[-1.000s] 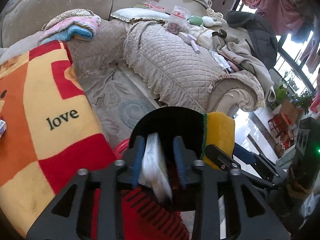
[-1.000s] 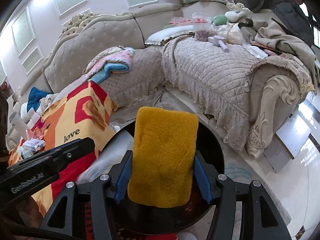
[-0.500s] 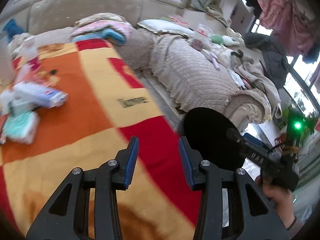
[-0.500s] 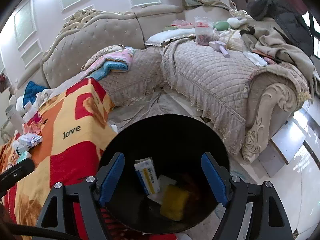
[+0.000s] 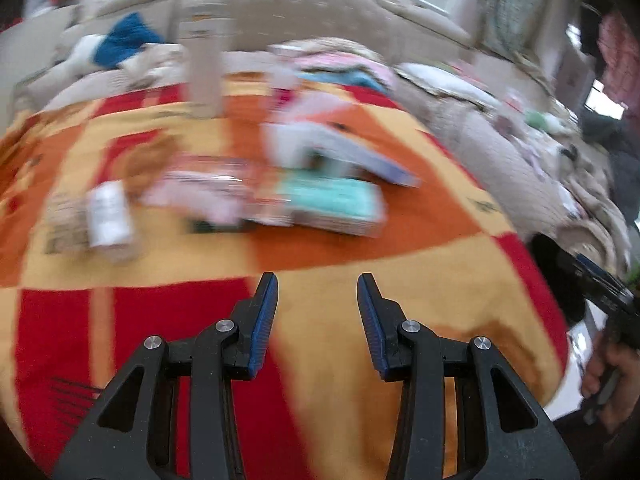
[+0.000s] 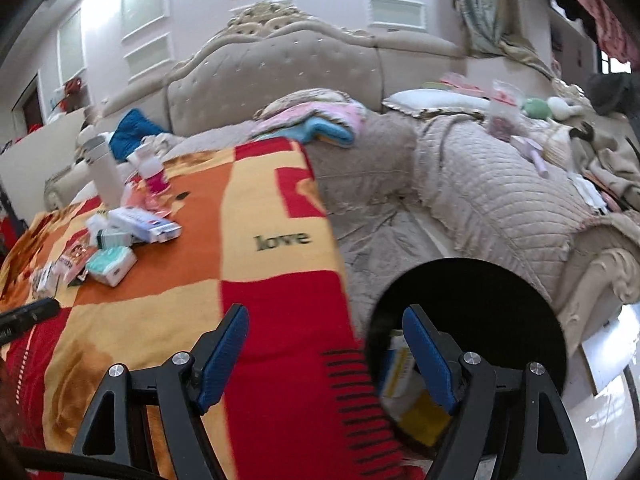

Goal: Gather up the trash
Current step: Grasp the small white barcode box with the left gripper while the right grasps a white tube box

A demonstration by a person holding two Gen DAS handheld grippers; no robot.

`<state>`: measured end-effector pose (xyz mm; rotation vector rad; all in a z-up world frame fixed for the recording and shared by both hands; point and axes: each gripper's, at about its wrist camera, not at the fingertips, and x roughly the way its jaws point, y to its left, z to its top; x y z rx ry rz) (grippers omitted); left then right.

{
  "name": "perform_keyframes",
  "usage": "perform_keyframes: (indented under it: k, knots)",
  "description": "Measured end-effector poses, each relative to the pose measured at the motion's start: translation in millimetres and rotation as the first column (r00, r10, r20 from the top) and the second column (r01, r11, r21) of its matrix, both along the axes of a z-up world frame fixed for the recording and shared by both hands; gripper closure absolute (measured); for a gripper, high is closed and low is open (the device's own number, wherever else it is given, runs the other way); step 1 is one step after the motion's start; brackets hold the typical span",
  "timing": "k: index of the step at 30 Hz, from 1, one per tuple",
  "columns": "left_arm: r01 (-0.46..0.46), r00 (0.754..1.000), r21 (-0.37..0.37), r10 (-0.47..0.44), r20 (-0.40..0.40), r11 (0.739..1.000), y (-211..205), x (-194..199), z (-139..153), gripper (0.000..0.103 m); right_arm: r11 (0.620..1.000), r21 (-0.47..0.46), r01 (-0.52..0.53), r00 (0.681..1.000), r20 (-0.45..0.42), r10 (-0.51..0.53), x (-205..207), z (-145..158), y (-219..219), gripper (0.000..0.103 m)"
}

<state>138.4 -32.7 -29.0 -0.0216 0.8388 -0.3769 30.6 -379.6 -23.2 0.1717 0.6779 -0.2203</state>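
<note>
**Both tools empty, heading back to the pile**

Compared with a second earlier, the yellow sponge (image 6: pixel 424 416) and the white wrapper were out of the tools and down in the black bin (image 6: pixel 468 292), and both views had swung from the bin toward the desk with the orange-and-red blanket (image 6: pixel 264 280).

The remaining trash sat in a loose cluster on the far-left part of that blanket: a teal tissue pack (image 5: pixel 332 204), a white-and-blue box (image 5: pixel 344 152) just behind it, a pink wrapper (image 5: pixel 200 192) beside it and a small white bottle (image 5: pixel 108 216) further left. The left view was blurred, so finer detail was a guess.

My take on doing this step well: pick one piece at the edge of the pile, probably the teal pack, and come in low so the pads straddle it without shoving its neighbours.

The left tool (image 5: pixel 316 304) was partly open with nothing between its jaws, hovering over bare blanket short of the pile. The right tool (image 6: pixel 324 344) stood wide and empty, straddling the blanket's edge and the bin rim.
</note>
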Motion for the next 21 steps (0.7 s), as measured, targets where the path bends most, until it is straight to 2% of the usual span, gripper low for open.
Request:
perform_keyframes:
  k: [2, 5, 8, 12, 19, 21]
  knots:
    - [-0.083, 0.996, 0.015, 0.083, 0.013, 0.996, 36, 6, -1, 0.064, 1.000, 0.006, -0.010, 1.000, 0.001, 0.010, 4, -1, 7, 0.026]
    - [-0.187, 0.982, -0.021, 0.187, -0.013, 0.982, 78, 20, -6, 0.064, 0.999, 0.026, -0.031, 1.000, 0.001, 0.031, 12, -3, 14, 0.026]
    - [-0.241, 0.970, -0.056, 0.239, -0.034, 0.969, 97, 31, -10, 0.064, 0.999, 0.019, -0.048, 0.999, -0.009, 0.049, 19, -5, 22, 0.026]
    - [-0.278, 0.960, -0.064, 0.276, -0.040, 0.958, 101, 52, -12, 0.064, 0.998, 0.014, -0.068, 0.998, -0.014, 0.069, 23, -6, 29, 0.026]
    - [-0.288, 0.955, -0.023, 0.286, -0.073, 0.957, 87, 82, -25, 0.064, 0.995, 0.018, -0.096, 0.995, 0.008, 0.096, 24, -4, 36, 0.026]
    - [-0.302, 0.951, -0.017, 0.299, -0.082, 0.953, 86, 85, -31, 0.065, 0.991, 0.012, -0.135, 0.990, 0.031, 0.134, 27, -1, 44, 0.026]
